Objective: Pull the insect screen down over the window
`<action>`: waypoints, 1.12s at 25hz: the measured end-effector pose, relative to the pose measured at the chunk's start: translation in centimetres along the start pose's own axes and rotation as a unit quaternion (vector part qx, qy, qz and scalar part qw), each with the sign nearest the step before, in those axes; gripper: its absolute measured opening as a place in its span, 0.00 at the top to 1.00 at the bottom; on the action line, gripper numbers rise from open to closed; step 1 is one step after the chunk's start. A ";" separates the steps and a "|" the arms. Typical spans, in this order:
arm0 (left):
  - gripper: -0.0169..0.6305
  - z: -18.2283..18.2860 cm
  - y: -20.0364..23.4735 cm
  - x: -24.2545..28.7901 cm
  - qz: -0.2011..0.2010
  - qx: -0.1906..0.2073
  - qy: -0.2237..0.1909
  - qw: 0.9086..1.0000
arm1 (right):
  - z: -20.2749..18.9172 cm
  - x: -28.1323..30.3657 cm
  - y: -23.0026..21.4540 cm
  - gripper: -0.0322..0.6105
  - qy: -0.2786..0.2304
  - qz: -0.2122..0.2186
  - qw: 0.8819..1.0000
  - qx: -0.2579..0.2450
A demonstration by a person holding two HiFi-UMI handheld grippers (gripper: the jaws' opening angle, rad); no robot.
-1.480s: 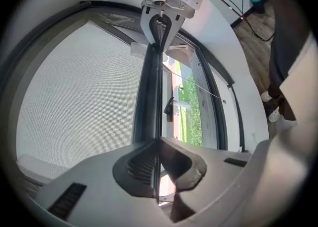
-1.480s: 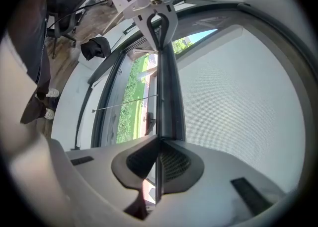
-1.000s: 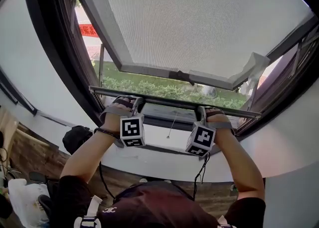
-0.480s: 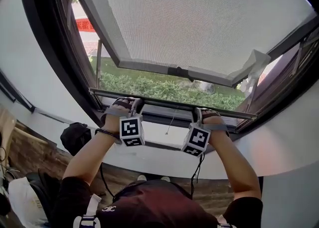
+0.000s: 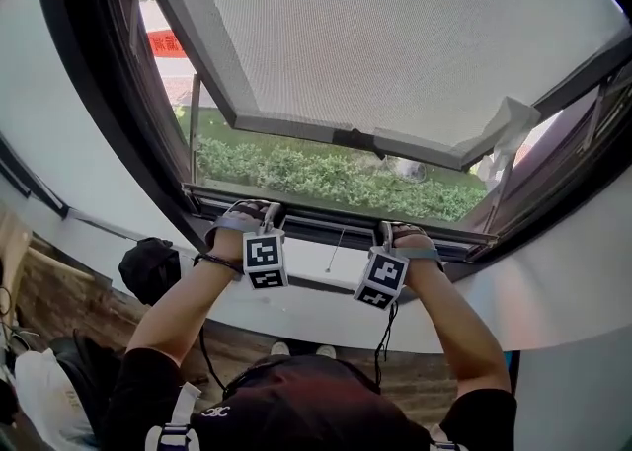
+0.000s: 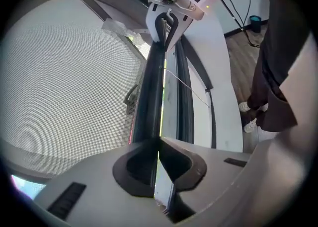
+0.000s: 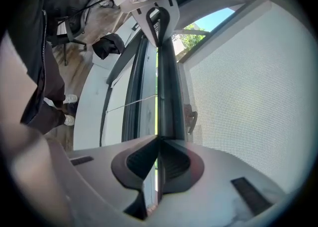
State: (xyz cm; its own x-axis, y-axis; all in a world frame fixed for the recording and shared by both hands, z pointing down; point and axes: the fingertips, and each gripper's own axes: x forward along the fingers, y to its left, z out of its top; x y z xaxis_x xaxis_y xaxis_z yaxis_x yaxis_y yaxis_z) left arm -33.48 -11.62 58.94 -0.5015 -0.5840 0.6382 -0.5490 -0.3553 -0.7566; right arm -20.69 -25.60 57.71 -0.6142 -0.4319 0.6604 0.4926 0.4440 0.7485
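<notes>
The insect screen's dark bottom bar (image 5: 336, 214) runs across the window just above the lower frame, with grey mesh (image 5: 395, 35) stretched above it. My left gripper (image 5: 267, 214) is shut on the bar towards its left end, and my right gripper (image 5: 387, 234) is shut on it towards the right. In the left gripper view the bar (image 6: 151, 87) runs straight out from between the closed left gripper (image 6: 158, 144) to the other gripper's jaws. The right gripper view shows the same bar (image 7: 165, 87) clamped in the right gripper (image 7: 157, 146). A thin pull cord (image 5: 336, 250) hangs from the bar's middle.
The outward-opened window sash (image 5: 296, 128) and a green hedge (image 5: 326, 175) lie beyond the mesh. A curved white sill (image 5: 296, 309) sits below the frame. A black bag (image 5: 148, 266) lies on the wooden floor at the left. A window handle (image 6: 130, 94) shows behind the mesh.
Both grippers have moved down with the bar, bringing it close to the lower window frame. The gap under the bar has nearly closed.
</notes>
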 end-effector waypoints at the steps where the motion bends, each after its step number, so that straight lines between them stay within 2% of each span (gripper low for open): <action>1: 0.94 0.0 -0.3 0.3 -0.005 -0.001 0.001 1.000 | -0.1 0.3 0.4 0.91 0.001 0.004 1.000 0.001; 14: 0.94 -0.3 -2.0 1.5 -0.033 -0.003 0.006 0.999 | -0.4 1.5 1.9 0.91 0.002 0.026 1.000 0.010; 21: 0.94 -0.7 -3.7 2.7 -0.067 -0.004 0.010 0.998 | -0.2 2.2 3.5 0.91 0.010 0.072 0.997 0.021; 28: 0.94 -0.8 -6.3 4.3 -0.097 -0.010 0.016 0.995 | -0.8 4.1 6.2 0.91 0.020 0.101 0.995 0.016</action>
State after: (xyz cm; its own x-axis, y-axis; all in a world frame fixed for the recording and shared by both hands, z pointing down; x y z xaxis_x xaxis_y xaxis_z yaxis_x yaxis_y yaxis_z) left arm -32.73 -11.33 66.59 -0.4056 -0.4819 0.7767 -0.6510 -0.4442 -0.6155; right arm -19.65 -25.22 65.14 -0.4792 -0.3627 0.7993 0.5825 0.5498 0.5987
